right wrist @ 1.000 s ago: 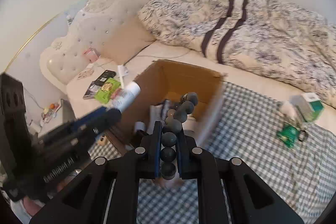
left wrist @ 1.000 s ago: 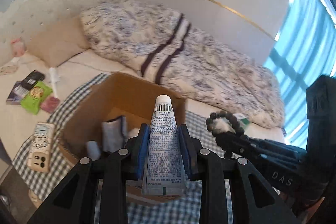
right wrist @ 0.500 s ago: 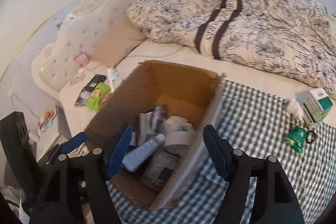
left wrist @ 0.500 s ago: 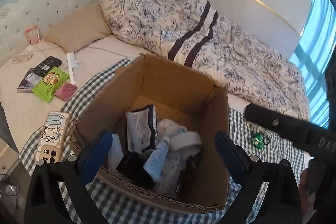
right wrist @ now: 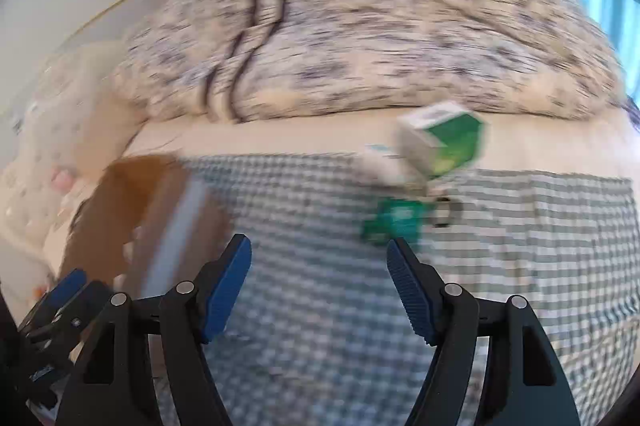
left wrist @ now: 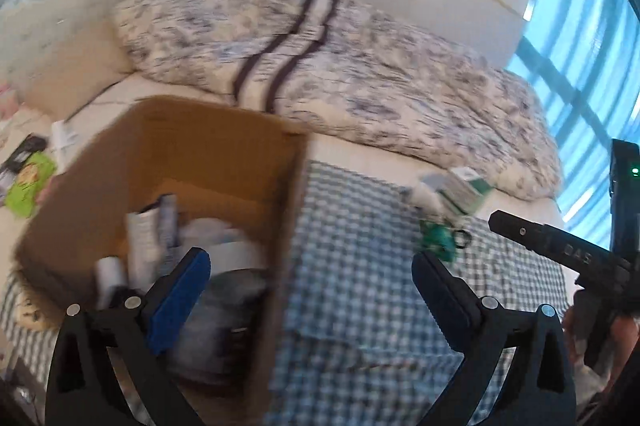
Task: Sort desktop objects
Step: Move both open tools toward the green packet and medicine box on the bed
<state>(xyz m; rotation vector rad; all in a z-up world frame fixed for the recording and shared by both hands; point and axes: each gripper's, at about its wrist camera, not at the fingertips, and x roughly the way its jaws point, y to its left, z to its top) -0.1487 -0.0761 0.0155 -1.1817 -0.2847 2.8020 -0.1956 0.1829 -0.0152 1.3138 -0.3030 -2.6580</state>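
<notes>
A brown cardboard box (left wrist: 208, 146) sits on a checked cloth (left wrist: 360, 266) on the bed, holding tubes and packets (left wrist: 152, 226). My left gripper (left wrist: 310, 266) hangs open over the box's right wall, empty. My right gripper (right wrist: 318, 266) is open and empty above the cloth, right of the box (right wrist: 132, 202). Ahead of it lie a small green packet (right wrist: 394, 222), a black ring (right wrist: 444, 212) and a green-and-white carton (right wrist: 444, 140). In the left wrist view the same carton (left wrist: 460, 190) and packet (left wrist: 438, 240) lie right of the box. Both views are blurred.
A flowered duvet (left wrist: 320, 58) is heaped behind the cloth. A beige pillow (left wrist: 68, 82) and small items, among them a green snack bag (left wrist: 28, 186), lie left of the box. The right gripper's body (left wrist: 560, 258) reaches in from the right. A window (left wrist: 580, 38) is at right.
Both grippers opened, dropping the tube and the bead bracelet into the box. Since then both have swung right, away from the box toward the green items.
</notes>
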